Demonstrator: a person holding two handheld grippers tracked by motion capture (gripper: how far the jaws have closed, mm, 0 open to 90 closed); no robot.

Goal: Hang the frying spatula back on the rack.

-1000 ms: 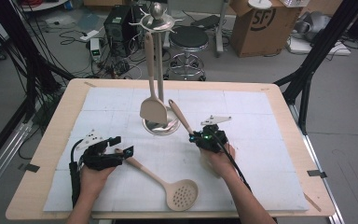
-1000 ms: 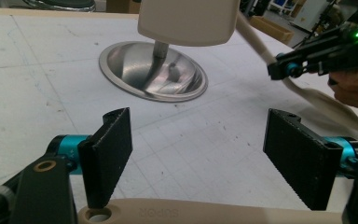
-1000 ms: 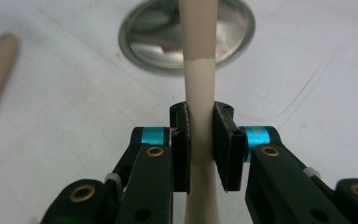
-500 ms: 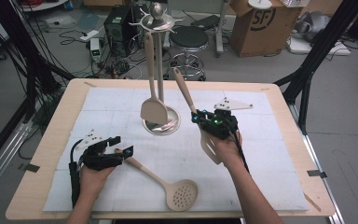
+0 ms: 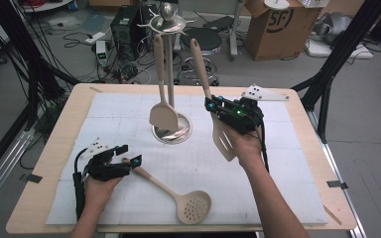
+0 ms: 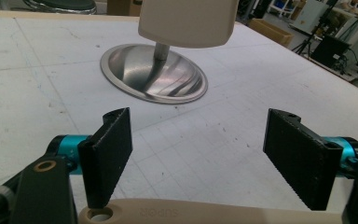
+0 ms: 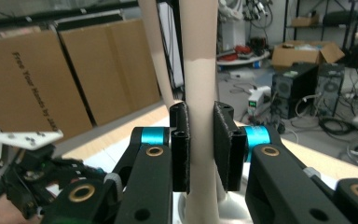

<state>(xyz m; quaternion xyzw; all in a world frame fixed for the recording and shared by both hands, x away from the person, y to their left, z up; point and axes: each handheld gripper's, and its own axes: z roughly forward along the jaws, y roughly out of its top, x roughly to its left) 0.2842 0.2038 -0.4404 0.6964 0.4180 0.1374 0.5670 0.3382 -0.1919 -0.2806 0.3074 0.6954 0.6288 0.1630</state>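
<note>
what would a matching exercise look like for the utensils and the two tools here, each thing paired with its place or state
Things:
1. beige slotted plastic turner
2. beige perforated plastic skimmer spoon
3. beige solid plastic spatula
4. left tool

Places or states:
A. hanging on the shiny metal utensil stand
B. open, jaws either side of a handle end
C. lying flat on the white mat
D. clamped by its handle in the right tool, lifted above the table

Pairs: 1-D, 2-C, 3-A, 4-B
</note>
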